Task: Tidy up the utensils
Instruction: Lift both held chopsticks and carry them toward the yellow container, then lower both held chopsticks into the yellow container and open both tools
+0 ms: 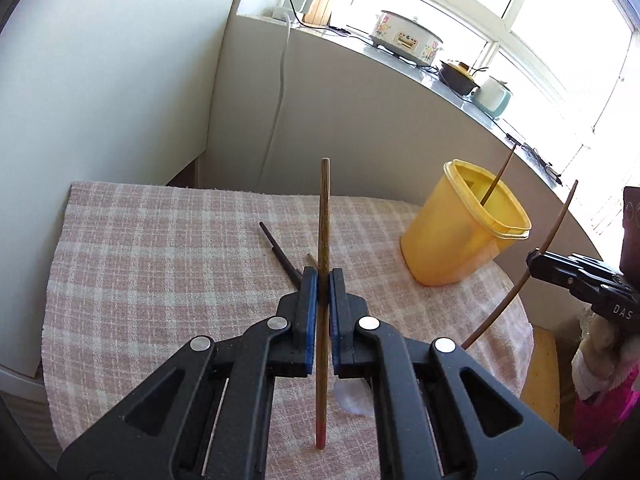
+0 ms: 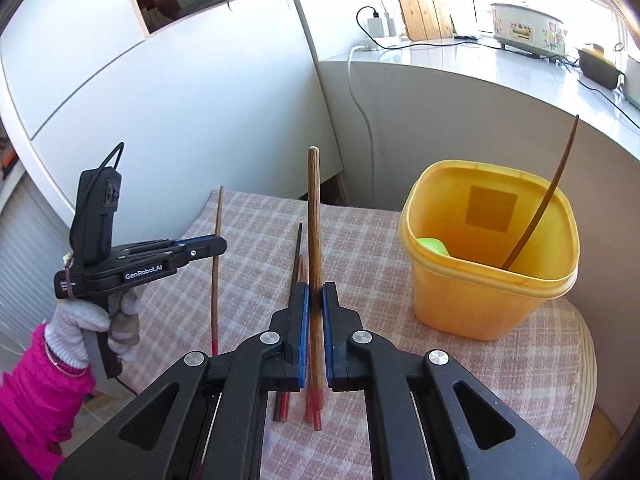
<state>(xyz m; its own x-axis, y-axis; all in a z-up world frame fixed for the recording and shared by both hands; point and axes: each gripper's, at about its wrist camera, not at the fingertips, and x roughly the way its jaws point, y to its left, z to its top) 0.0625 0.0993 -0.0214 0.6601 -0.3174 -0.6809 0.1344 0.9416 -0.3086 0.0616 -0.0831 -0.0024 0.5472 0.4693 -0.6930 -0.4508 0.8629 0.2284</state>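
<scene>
My left gripper (image 1: 323, 280) is shut on a brown chopstick (image 1: 323, 216) with a red lower end, held upright above the table. My right gripper (image 2: 315, 292) is shut on another brown chopstick (image 2: 314, 216), also upright. A yellow tub (image 2: 492, 280) stands on the table to the right with one chopstick (image 2: 540, 216) leaning inside and a green item (image 2: 434, 246) at its bottom. Several more chopsticks (image 2: 298, 256) lie on the pink checked cloth (image 2: 380, 248) under the right gripper. The tub (image 1: 460, 232) and the right gripper (image 1: 536, 260) show in the left wrist view.
The small round table has a white wall behind and a grey counter (image 2: 460, 60) to the right with cookers (image 2: 528, 30) and cables. The left gripper (image 2: 216, 250) and gloved hand (image 2: 92, 320) show at the left of the right wrist view.
</scene>
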